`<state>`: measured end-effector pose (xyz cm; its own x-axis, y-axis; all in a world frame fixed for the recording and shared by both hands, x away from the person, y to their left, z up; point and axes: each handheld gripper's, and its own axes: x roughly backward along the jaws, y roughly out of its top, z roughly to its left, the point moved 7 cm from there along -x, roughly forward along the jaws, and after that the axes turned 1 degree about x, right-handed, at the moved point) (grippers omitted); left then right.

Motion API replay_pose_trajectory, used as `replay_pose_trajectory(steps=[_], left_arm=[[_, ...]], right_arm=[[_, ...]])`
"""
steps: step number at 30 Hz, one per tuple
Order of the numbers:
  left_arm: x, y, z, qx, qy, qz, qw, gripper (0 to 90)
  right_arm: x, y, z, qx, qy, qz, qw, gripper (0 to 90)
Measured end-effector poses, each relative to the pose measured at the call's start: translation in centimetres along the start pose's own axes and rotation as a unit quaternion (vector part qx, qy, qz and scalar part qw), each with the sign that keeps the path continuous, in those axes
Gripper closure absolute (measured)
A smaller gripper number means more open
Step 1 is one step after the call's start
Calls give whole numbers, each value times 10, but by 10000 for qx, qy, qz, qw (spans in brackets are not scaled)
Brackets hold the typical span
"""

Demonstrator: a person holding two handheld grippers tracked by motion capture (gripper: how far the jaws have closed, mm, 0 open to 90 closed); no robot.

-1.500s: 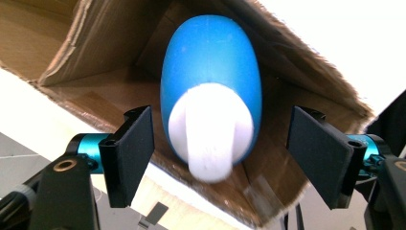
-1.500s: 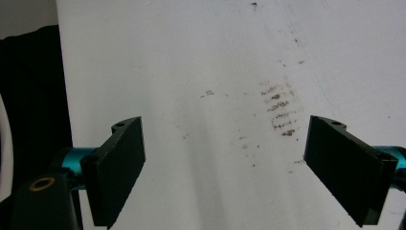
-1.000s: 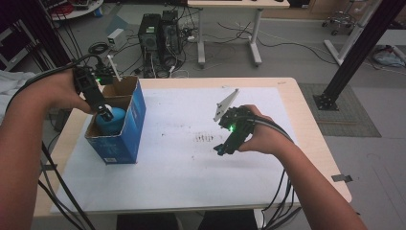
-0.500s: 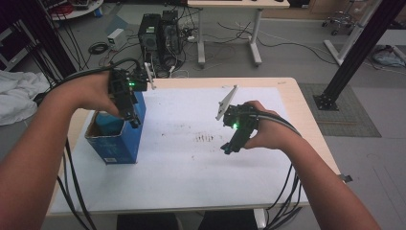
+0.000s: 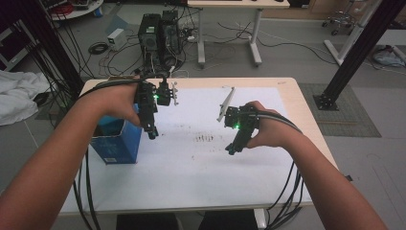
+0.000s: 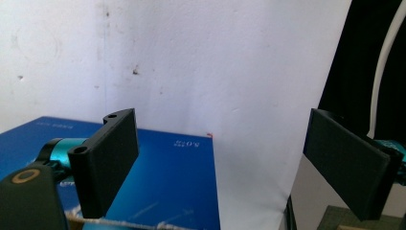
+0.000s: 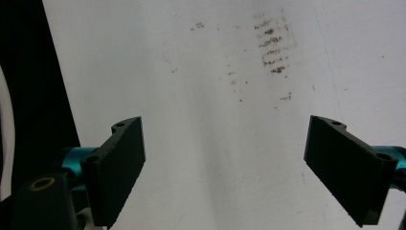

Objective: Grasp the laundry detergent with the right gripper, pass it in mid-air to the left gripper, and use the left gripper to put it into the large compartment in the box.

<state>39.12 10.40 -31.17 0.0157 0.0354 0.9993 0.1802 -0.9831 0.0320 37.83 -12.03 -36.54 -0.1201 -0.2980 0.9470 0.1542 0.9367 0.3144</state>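
Blue box (image 5: 116, 141) is shown standing on the white-covered surface (image 5: 191, 167), just below and behind the left tool (image 5: 151, 132), near the surface's left edge. One second earlier the left tool was lowered into the open top of the box; half a second earlier it had been raised to the box's rim; now it is held clear of the box, above the surface beside it. In the left gripper view the jaws of the left tool (image 6: 218, 163) are spread wide with nothing between them, and the blue side of the box (image 6: 163, 187) lies beneath the near jaw. The withdrawal with empty jaws suggests that whatever was taken to the box has been left inside; the contents cannot be made out. The right tool (image 5: 231, 149) has stayed almost in place over the stained middle of the surface, its jaws likewise wide apart and empty in the right gripper view (image 7: 222, 167). A placing step is judged complete, and both tools are free for the next item.
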Motion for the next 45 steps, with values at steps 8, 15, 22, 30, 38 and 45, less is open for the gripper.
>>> replay_pose_trajectory(steps=[8, 15, 22, 30, 38, 45], left_arm=[[-19, 10, 0, -242, -14, 2, 9997, 119], [-23, 11, 0, -296, -68, -61, 9995, 119], [-21, 13, 0, -339, -73, -173, 9992, 119], [-21, 17, 0, -356, -58, -211, 9991, 119], [-21, 19, -1, -366, -56, -213, 9991, 119], [-21, 20, -3, -361, -47, -214, 9991, 119]], right_arm=[[-7, -3, -6, 32, 36, 207, 9998, 132], [-12, 0, -4, 76, 90, 296, 9995, 132], [-11, -4, -6, -29, 77, 341, 9994, 132], [-10, -6, -8, 3, 48, 296, 9996, 132], [-9, -7, -8, 10, 35, 295, 9996, 132], [-8, -7, -8, 19, 7, 255, 9997, 132]])
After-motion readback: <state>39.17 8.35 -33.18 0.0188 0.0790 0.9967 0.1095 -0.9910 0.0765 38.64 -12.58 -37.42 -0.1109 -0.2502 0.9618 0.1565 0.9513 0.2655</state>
